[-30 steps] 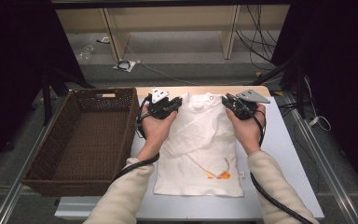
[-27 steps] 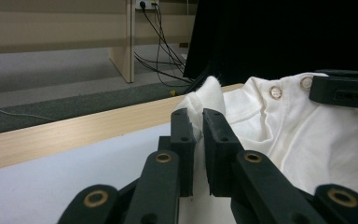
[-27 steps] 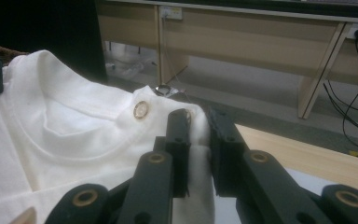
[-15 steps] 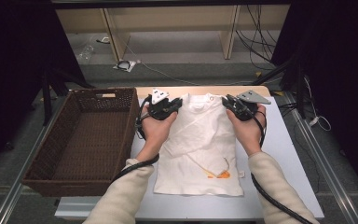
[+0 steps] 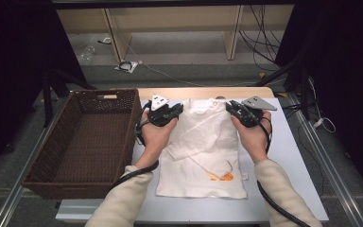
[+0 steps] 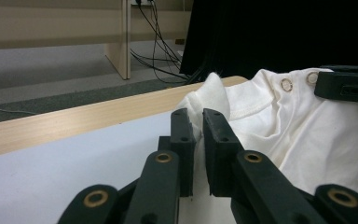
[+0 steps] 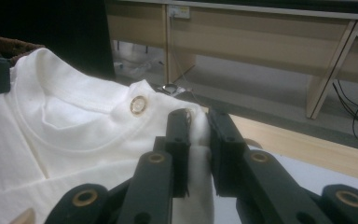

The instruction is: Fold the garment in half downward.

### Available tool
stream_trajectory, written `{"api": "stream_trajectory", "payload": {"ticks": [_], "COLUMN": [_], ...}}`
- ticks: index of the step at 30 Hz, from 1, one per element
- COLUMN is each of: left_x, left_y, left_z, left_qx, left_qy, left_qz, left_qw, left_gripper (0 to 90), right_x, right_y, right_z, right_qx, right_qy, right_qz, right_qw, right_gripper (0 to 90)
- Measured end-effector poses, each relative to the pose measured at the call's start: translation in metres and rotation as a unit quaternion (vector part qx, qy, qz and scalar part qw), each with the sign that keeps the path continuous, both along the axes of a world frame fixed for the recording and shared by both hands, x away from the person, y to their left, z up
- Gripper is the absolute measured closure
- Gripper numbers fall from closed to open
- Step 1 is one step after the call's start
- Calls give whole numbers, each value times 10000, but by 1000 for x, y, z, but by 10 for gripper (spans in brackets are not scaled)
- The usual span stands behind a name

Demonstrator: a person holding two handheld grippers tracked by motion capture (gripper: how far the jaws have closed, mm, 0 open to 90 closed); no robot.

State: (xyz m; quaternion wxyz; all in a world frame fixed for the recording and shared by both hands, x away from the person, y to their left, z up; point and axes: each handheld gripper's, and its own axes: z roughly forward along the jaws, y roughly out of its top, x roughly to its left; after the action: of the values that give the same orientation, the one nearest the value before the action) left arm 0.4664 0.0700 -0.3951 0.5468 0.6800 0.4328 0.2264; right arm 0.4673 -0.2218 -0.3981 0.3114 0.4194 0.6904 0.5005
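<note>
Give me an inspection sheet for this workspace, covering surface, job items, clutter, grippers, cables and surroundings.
Surface: pale table with a wooden far edge.
Job's things: white shirt lying flat, sleeves folded across, orange print near the hem; brown wicker basket at its left, empty.
Clutter: nothing seen.
Grippers: left gripper and right gripper each pinch a shoulder of the shirt.
Cables: black cable trails from each gripper; more lie on the floor.
Surroundings: wooden shelving, dark curtains.

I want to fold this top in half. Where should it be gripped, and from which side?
At the two shoulder corners of the shirt, coming from the near side. It lies flat, neck away, and the left gripper and right gripper each pinch cloth there.
</note>
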Motion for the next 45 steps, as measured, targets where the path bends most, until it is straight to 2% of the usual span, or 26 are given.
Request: {"api": "stream_trajectory", "payload": {"ticks": [4, 13, 22, 36, 45], "left_x": [-6, -11, -17, -27, -40], "left_y": [3, 5, 7, 11, 14], "left_z": [-3, -9, -13, -23, -29], "left_qx": [-46, -68, -81, -91, -127], "left_qy": [-137, -118, -232, -221, -267], "left_qz": [-33, -71, -194, -306, -399], "left_qw": [9999, 9999, 9995, 9992, 9988], "left_gripper": [824, 824, 824, 824, 824], "right_x": [-5, -12, -19, -33, -42], "right_y": [-1, -2, -4, -3, -4], "right_z": [-1, -6, -9, -19, -22], "right_qx": [76, 106, 76, 71, 50], "right_qy": [-45, -60, -152, -216, -274], "right_qz": [32, 79, 102, 141, 194], "right_qw": [10000, 9999, 9998, 9996, 9994], "right_gripper": [797, 797, 797, 797, 797]}}
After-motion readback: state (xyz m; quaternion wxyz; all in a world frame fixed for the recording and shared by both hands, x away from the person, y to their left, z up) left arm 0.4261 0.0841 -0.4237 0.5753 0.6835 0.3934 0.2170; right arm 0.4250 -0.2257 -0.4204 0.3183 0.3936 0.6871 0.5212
